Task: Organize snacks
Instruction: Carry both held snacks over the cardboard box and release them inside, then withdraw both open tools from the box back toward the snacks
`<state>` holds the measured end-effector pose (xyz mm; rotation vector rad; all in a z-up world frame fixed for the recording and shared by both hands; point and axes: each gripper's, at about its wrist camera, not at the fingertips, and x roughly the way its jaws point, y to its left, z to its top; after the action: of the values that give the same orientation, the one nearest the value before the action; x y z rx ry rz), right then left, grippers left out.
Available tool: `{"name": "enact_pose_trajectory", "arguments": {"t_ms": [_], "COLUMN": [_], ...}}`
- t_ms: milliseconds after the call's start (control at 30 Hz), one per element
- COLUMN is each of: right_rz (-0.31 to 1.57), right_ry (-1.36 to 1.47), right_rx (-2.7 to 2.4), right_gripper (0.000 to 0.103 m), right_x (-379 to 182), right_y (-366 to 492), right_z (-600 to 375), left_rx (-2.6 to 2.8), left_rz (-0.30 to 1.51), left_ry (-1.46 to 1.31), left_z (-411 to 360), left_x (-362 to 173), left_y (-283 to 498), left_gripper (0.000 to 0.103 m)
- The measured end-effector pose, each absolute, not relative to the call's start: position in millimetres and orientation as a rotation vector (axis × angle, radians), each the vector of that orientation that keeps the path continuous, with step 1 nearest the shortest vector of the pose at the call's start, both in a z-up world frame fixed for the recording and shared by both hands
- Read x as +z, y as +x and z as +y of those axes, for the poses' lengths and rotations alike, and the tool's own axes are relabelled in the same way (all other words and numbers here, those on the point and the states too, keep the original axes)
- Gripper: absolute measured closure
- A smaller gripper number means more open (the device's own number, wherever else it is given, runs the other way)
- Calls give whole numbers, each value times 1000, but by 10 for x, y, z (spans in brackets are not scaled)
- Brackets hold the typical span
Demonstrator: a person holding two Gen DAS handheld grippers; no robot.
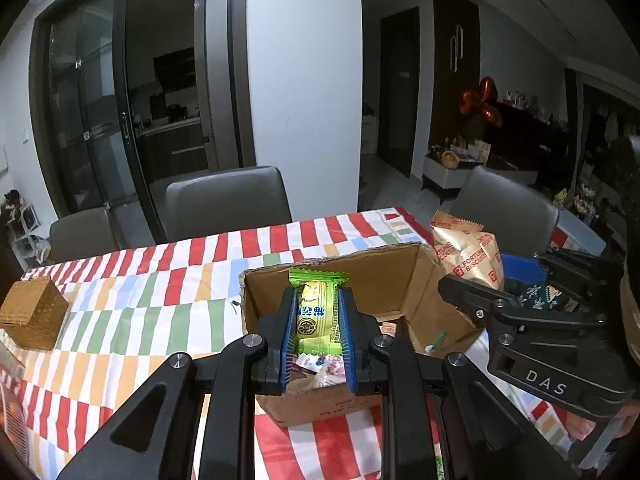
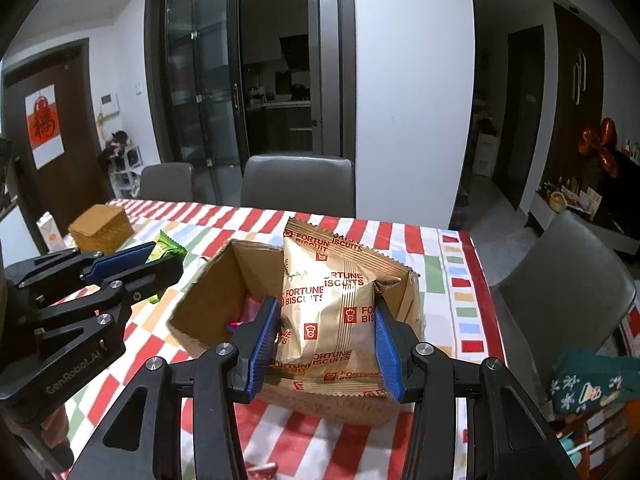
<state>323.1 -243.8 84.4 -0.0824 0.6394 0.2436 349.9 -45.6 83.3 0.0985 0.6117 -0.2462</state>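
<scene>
An open cardboard box [image 1: 400,276] stands on the striped tablecloth; it also shows in the right wrist view [image 2: 208,292]. My left gripper [image 1: 318,322] is shut on a green snack packet [image 1: 314,308] and holds it over the box's near side. The green packet also shows in the right wrist view [image 2: 164,250]. My right gripper [image 2: 326,330] is shut on a tan Fortune Biscuits bag [image 2: 324,300], held above the box; the bag shows in the left wrist view [image 1: 468,254] at the box's right. Small wrapped snacks [image 1: 324,366] lie inside the box.
A brown woven box [image 1: 34,312] sits at the table's left. Grey chairs [image 1: 228,204] stand behind the table and another [image 2: 560,292] at its right end. A teal pouch [image 2: 592,384] lies at lower right.
</scene>
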Motion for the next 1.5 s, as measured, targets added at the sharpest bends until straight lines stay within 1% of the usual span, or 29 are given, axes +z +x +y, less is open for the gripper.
{"name": "enact_pose_trajectory", "arguments": {"t_ms": [200,267,300,333,367,400,533,1000,1067,1133,1500], "right_rz": [668,673,670,669,675,678,678,603,596,593,646], "right_ry": [-110,-116,-122,-134,-143,-147,-147,-154,-155,-152,-130], "right_rx": [229,226,225,213,195,182,176,252,256,254,281], "right_gripper": [56,56,56,53,45,43,43,43,43,43,43], "right_x": [780,742,731,716,699,686,664,736,721,693,439], "right_y": [3412,3466,3486,3512,3520,3530,3471,2666,2553,2446,1997], "right_z": [-2406,-2387,-2377,-2361,-2353,-2356,-2393,-2369,-2379,-2402,-2523], "left_rx": [-235,-210,-188,-160,-148,-147,-130,-172,-168,-174,-194], "left_rz": [645,640,630,624,617,610,598,579,572,572,607], "left_ry": [107,123,135,149,161,169,187,140,141,143,151], "left_z": [-476,-495,-507,-510,-510,-504,-463,-396,-403,-413,-463], "left_x": [771,755,753,743,734,728,696,737,737,718,496], "left_y": [3697,3741,3755,3758,3746,3725,3559,2839,2711,2587,2085], "left_gripper": [82,79,75,63,58,57,55,52,49,48,46]}}
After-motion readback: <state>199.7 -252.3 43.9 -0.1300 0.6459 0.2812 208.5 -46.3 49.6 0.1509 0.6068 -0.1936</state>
